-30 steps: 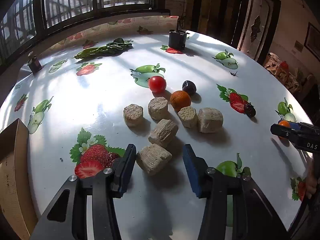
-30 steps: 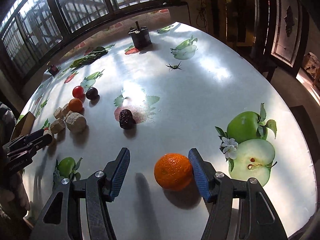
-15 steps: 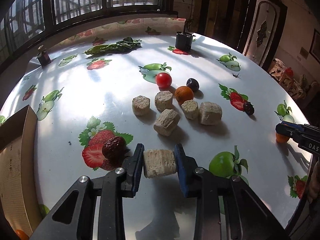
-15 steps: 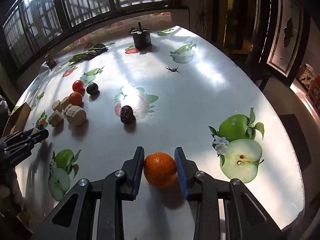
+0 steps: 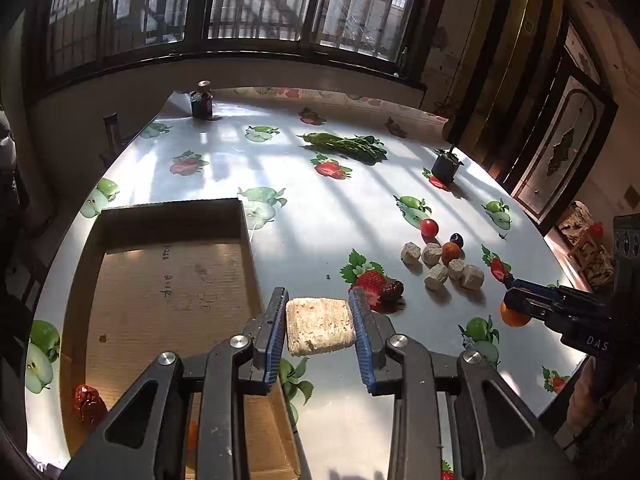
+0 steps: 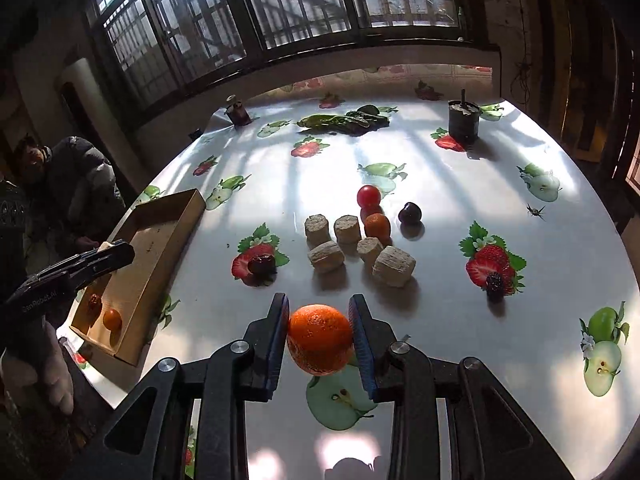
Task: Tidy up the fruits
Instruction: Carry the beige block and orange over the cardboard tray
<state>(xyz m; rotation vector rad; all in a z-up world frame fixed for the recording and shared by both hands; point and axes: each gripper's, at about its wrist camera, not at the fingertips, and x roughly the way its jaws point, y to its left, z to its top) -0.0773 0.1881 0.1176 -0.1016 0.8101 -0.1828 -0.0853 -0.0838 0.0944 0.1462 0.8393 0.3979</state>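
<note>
My left gripper [image 5: 318, 334] is shut on a beige ridged block [image 5: 320, 332] and holds it in the air by the right wall of an open cardboard box [image 5: 172, 288]. My right gripper [image 6: 319, 334] is shut on an orange [image 6: 320, 339], lifted above the table. On the table lie several more beige blocks [image 6: 392, 266], a small orange [image 6: 377, 226], a red tomato [image 6: 369, 196], a dark plum [image 6: 409, 213] and dark dates [image 6: 262, 264]. The box [image 6: 156, 248] holds a small orange [image 6: 112, 319] and a date [image 6: 94, 301].
The round table [image 6: 460, 184] has a fruit-print cloth. A dark pot [image 6: 463, 121], a leafy bunch [image 6: 344, 122] and a small jar [image 6: 238, 112] stand at the far side. A person [image 6: 76, 184] sits at the left. A date [image 5: 89, 400] lies in the box's near corner.
My left gripper has lifted the beige block and swung left toward the box. My right gripper has lifted the orange and moved it left toward the pile.
</note>
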